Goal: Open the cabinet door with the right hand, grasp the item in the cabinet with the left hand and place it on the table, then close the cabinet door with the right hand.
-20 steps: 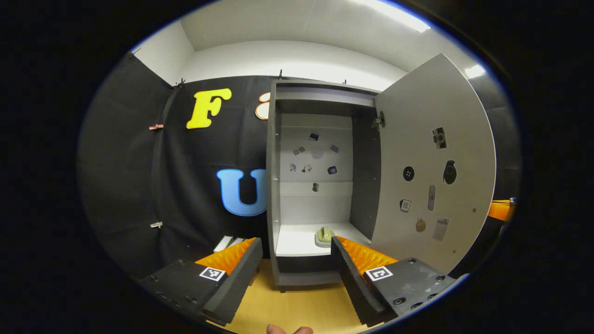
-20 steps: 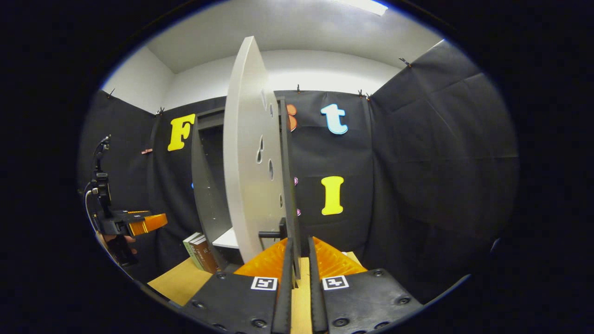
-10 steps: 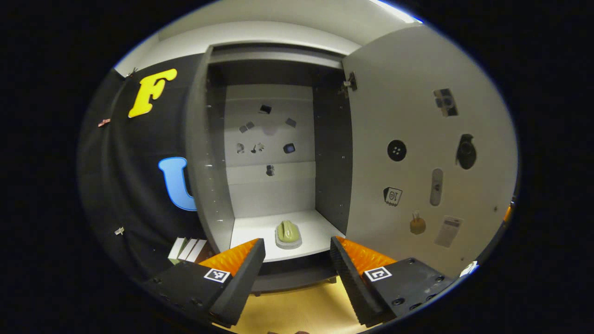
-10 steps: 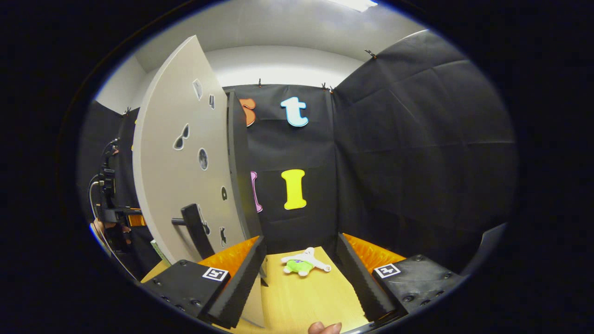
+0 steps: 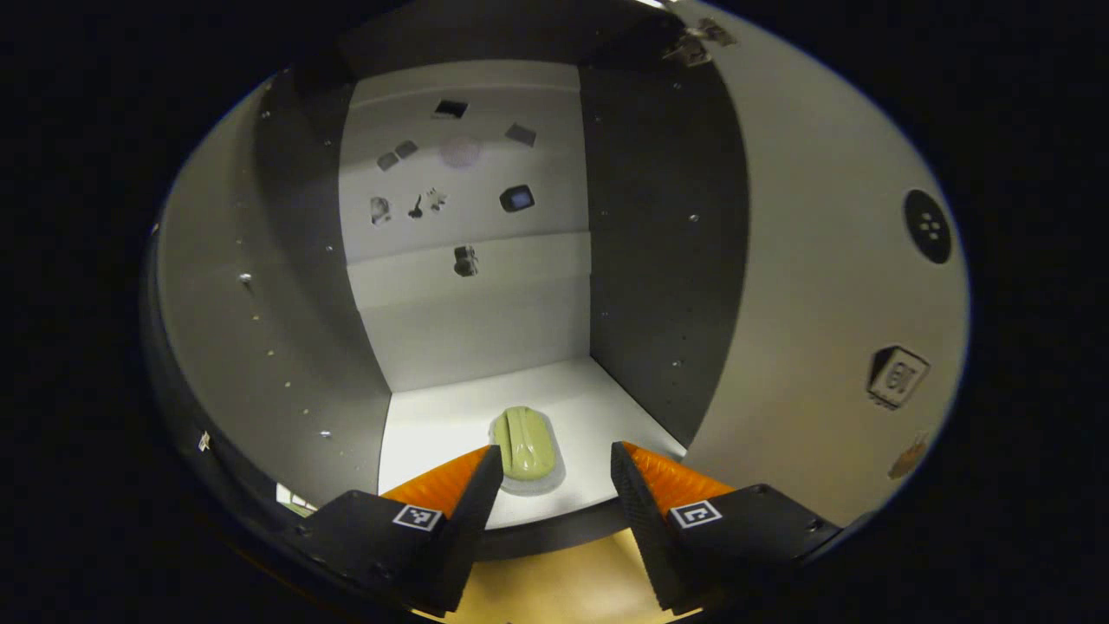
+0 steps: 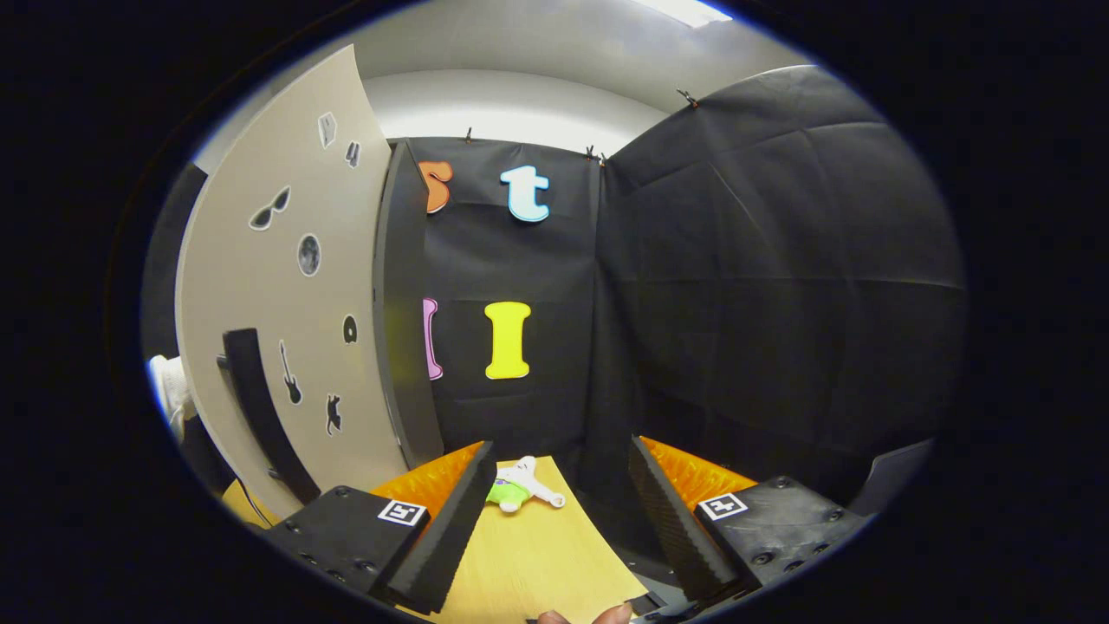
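**A:** What is your left hand doing?

**B:** I am aiming the left gripper (image 5: 554,472) into the open cabinet (image 5: 260,286). Its fingers are standing wide apart and holding nothing. The green item (image 5: 524,442) is lying on the white cabinet floor (image 5: 433,429) near the front edge, just beyond my fingertips and a little left of the midline between them.

**A:** And what is worrying you?

**B:** I am judging that the offset could bring my left finger down on top of the item instead of beside it, shoving it deeper. It looks smooth and rounded, so a shallow pinch might squeeze it out.

**A:** And the right side?

**B:** The cabinet door (image 6: 286,286) is standing open with its dark handle (image 6: 260,403) free. My right gripper (image 6: 559,498) is hanging open and empty over the tabletop (image 6: 537,555), near a small plush toy (image 6: 520,490). If the door is drifting shut, it could catch my left arm.
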A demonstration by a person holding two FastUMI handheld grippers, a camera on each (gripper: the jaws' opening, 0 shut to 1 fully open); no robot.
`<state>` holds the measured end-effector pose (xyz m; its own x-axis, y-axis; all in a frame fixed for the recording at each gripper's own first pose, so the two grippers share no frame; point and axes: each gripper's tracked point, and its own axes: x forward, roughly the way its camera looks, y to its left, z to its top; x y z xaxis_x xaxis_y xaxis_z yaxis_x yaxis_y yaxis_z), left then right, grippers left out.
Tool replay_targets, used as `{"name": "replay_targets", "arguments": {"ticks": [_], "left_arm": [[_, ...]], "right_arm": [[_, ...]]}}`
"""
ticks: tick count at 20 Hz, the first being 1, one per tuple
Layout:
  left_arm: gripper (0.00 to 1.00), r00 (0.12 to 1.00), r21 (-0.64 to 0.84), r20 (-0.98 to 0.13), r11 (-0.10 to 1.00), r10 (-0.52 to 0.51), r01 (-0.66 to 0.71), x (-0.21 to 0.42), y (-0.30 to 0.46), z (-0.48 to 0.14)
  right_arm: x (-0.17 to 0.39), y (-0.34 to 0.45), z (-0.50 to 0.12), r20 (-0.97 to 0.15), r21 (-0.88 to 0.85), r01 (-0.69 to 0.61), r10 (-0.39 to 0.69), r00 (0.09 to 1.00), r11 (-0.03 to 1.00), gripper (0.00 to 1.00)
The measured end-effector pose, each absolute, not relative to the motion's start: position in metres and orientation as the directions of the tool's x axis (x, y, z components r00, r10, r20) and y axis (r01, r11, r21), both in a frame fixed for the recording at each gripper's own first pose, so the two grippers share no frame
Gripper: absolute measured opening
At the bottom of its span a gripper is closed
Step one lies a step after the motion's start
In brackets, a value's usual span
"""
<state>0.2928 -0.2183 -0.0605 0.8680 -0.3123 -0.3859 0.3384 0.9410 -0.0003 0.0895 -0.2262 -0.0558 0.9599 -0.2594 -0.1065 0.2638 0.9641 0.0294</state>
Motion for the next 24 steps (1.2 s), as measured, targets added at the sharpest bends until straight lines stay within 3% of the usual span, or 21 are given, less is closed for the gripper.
{"name": "replay_targets", "arguments": {"ticks": [12,14,17,20,24], "left_arm": [[0.55,0.808,-0.052,-0.540,0.968,-0.235,0.247,0.396,-0.211,-0.137],[0.45,0.806,-0.047,-0.548,0.970,-0.224,0.237,0.402,-0.209,-0.144],[0.40,0.815,-0.059,-0.535,0.973,-0.220,0.224,0.405,-0.207,-0.143],[0.23,0.817,-0.043,-0.538,0.975,-0.208,0.220,0.400,-0.202,-0.139],[0.20,0.824,-0.059,-0.515,0.969,-0.235,0.239,0.381,-0.197,-0.125]], "right_arm": [[0.126,-0.256,-0.073,-0.141,0.029,0.255,-0.249,0.958,0.966,0.98],[0.129,-0.257,-0.075,-0.146,0.035,0.255,-0.247,0.958,0.966,0.98],[0.130,-0.257,-0.074,-0.147,0.029,0.258,-0.251,0.957,0.966,0.98],[0.129,-0.253,-0.073,-0.143,0.019,0.256,-0.251,0.957,0.966,0.98],[0.122,-0.242,-0.069,-0.139,0.017,0.255,-0.250,0.958,0.967,0.98]]}}
